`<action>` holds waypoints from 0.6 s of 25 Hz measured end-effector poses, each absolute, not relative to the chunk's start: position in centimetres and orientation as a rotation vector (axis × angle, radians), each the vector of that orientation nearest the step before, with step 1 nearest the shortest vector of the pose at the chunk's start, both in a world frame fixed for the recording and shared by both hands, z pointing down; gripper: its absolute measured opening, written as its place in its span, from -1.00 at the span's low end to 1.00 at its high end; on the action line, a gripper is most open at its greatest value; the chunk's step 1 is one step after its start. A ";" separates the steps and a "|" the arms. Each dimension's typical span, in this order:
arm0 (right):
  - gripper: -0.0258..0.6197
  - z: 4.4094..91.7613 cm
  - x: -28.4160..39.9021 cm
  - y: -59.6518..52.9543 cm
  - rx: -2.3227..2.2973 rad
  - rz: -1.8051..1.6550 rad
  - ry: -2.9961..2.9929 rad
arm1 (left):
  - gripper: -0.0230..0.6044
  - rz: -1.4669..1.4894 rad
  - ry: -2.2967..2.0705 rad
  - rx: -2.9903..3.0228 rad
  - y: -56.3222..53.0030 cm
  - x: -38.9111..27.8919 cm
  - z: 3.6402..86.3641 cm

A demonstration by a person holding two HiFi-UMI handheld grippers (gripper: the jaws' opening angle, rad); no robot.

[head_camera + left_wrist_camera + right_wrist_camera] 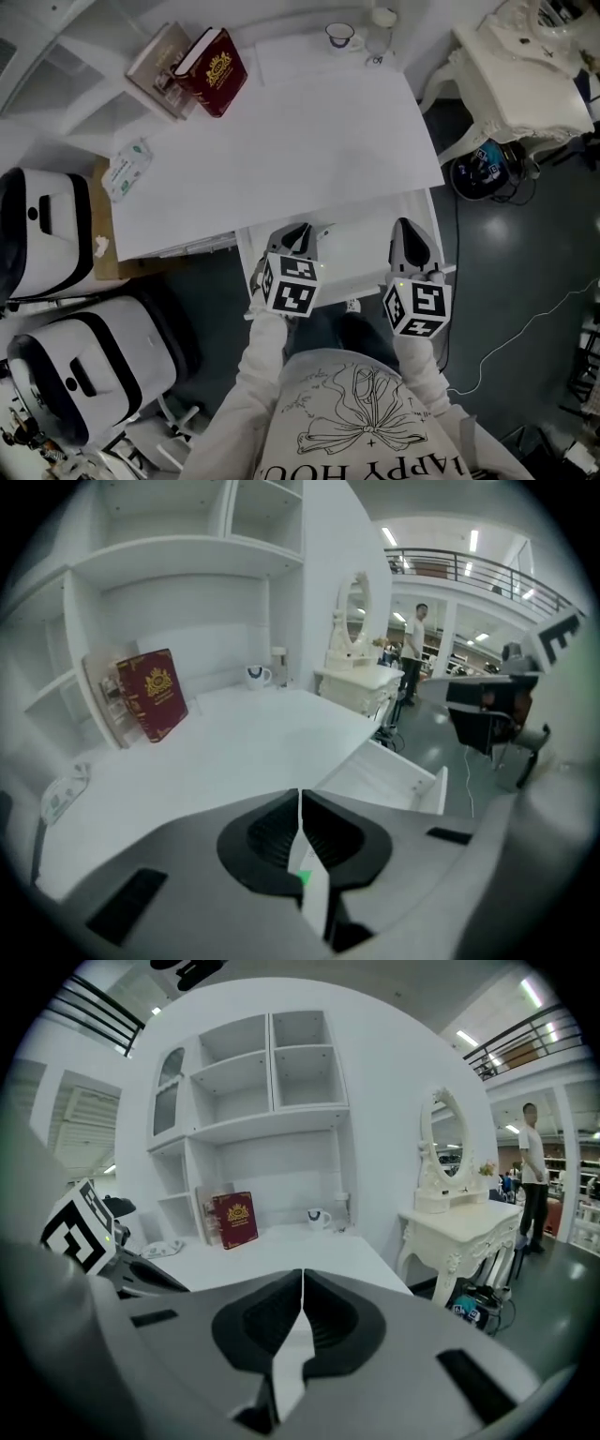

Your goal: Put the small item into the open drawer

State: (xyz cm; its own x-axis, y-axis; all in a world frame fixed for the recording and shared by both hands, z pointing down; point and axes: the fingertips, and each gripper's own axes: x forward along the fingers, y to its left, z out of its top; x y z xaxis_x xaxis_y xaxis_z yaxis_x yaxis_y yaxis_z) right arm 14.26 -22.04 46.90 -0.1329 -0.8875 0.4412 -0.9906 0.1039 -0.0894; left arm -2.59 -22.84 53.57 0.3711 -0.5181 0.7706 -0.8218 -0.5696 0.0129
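Left gripper (298,234) and right gripper (410,230), jaws pressed together on nothing, hang over the open drawer (361,248) at the desk's (281,141) near edge. The small item cannot be made out. The right gripper view misses the drawer, and only the head view catches the shirt (356,422) print, "HAPPY HOU".

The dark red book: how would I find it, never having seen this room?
Start at the big white desk, then look to its far left corner. The dark red book stands there, gold crest on its cover, beside a pale beige book; nothing else there is red.
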 end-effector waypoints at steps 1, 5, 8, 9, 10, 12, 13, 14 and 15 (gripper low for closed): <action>-0.90 46.4 13.9 -22.1 1.856 0.521 -2.123 | -0.89 1.012 -1.189 2.237 -22.8 -3.0 52.7; -0.90 44.1 12.7 -23.1 1.838 0.454 -2.188 | -0.90 0.863 -1.313 2.228 -23.5 -4.4 49.3; -0.90 42.7 11.6 -23.3 1.834 0.416 -2.222 | -0.91 0.772 -1.372 2.225 -23.4 -5.3 47.0; -0.90 42.2 11.2 -23.2 1.834 0.408 -2.231 | -0.91 0.752 -1.393 2.227 -23.2 -5.7 46.3; -0.90 41.8 10.9 -23.4 1.834 0.396 -2.244 | -0.91 0.728 -1.425 2.230 -23.3 -6.0 45.6; -0.90 40.8 10.3 -24.1 1.830 0.364 -2.276 | -0.91 0.657 -1.509 2.235 -23.8 -6.7 44.0; -0.90 40.3 10.1 -24.3 1.827 0.351 -2.288 | -0.91 0.618 -1.548 2.235 -23.9 -7.1 43.2; -0.90 39.9 9.9 -24.3 1.825 0.342 -2.298 | -0.91 0.581 -1.584 2.232 -23.8 -7.5 42.4; -0.90 39.5 9.6 -24.3 1.823 0.335 -2.306 | -0.91 0.547 -1.617 2.230 -23.7 -7.8 41.7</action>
State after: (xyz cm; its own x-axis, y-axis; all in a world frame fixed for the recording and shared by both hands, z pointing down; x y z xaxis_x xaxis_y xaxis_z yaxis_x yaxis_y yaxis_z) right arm 9.63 -24.32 39.46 -0.2302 -0.9320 0.2799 -0.9731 0.2214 -0.0630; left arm -7.83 -23.67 41.74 0.2816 -0.8254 0.4893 -0.9529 -0.3004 0.0416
